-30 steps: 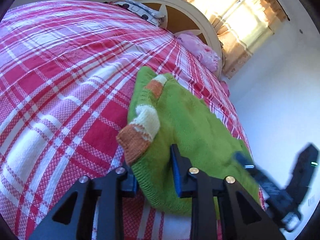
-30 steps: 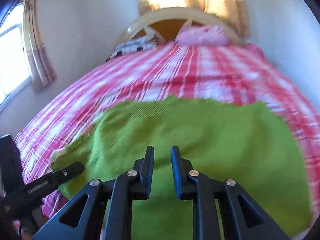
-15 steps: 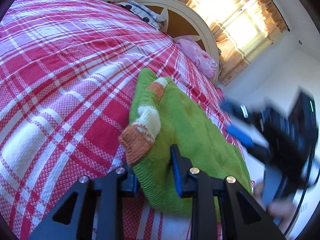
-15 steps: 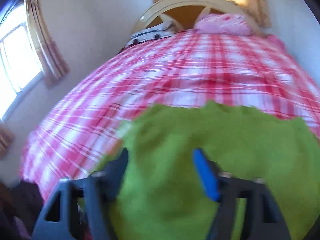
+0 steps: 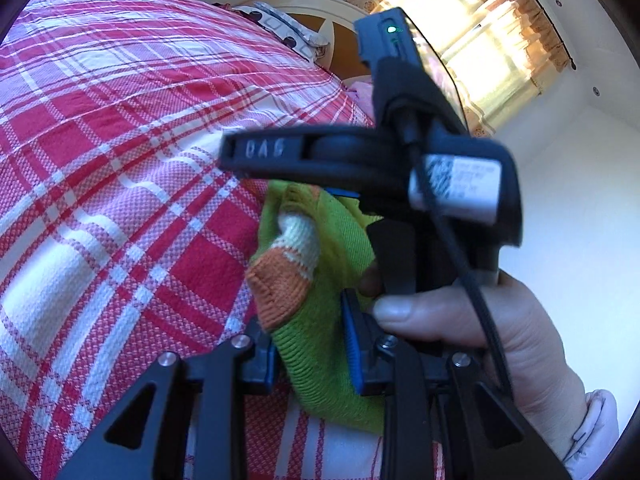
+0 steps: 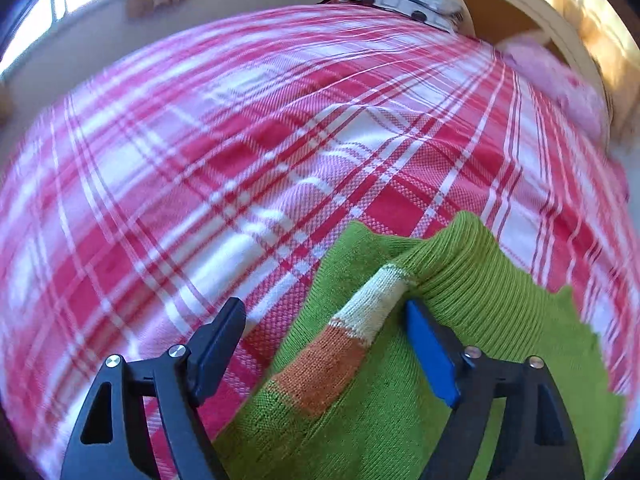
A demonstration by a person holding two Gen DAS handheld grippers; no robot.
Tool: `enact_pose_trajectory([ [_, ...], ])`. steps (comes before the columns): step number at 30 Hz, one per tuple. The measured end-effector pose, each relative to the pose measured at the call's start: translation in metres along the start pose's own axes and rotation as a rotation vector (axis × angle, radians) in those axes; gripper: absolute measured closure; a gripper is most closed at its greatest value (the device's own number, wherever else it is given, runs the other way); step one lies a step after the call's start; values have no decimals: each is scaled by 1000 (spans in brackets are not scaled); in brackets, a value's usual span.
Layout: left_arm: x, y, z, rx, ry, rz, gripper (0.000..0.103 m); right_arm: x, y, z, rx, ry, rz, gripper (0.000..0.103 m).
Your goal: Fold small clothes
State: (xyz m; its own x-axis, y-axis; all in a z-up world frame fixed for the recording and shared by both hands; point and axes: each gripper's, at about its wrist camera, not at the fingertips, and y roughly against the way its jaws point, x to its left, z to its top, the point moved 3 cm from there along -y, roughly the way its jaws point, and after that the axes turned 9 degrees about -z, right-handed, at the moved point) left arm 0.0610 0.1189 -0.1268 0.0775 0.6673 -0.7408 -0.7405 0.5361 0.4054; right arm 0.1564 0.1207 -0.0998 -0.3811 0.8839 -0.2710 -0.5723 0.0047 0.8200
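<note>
Green sweater [image 6: 460,360] lies under the wide-spread right gripper [image 6: 326,344].

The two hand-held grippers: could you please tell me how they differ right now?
The left hand-held gripper is clamped narrowly on the green sweater's edge; the right hand-held gripper stands wide open, gripping nothing. The left sits at the orange cuff; the right straddles the striped sleeve farther up. Both are black with blue pads.
</note>
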Motion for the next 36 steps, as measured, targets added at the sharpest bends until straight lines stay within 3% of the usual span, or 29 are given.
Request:
enact_pose_trajectory([
  [1,0,0,0,3,-2,-1,77,-3,2,-3,-9,1,-19,53],
  [2,-1,0,0,2,-2,-2,77,-10,4,-5,-12,-19,-34,62],
  [4,-2,-1,0,4,-7,1,77,-29,8,-8,-16,-103,33,82],
  [6,-5,-2,0,8,-15,5,77,-46,11,-14,-18,-183,101,88],
  [10,-14,-2,1,17,-62,50,77,-70,22,-20,-34,-316,219,91],
  [15,-62,3,0,-2,-278,74,78,-112,53,-25,-106,-433,306,91],
  [21,-142,-10,-16,16,-570,31,79,-195,93,-55,-170,-498,278,92],
  [25,-197,-34,-55,85,-736,-42,80,-255,112,-92,-198,-537,228,92],
  [31,-246,-71,-111,204,-822,-126,81,-335,117,-167,-196,-650,167,92],
  [36,-262,-92,-149,280,-884,-125,81,-369,97,-219,-163,-732,152,92],
])
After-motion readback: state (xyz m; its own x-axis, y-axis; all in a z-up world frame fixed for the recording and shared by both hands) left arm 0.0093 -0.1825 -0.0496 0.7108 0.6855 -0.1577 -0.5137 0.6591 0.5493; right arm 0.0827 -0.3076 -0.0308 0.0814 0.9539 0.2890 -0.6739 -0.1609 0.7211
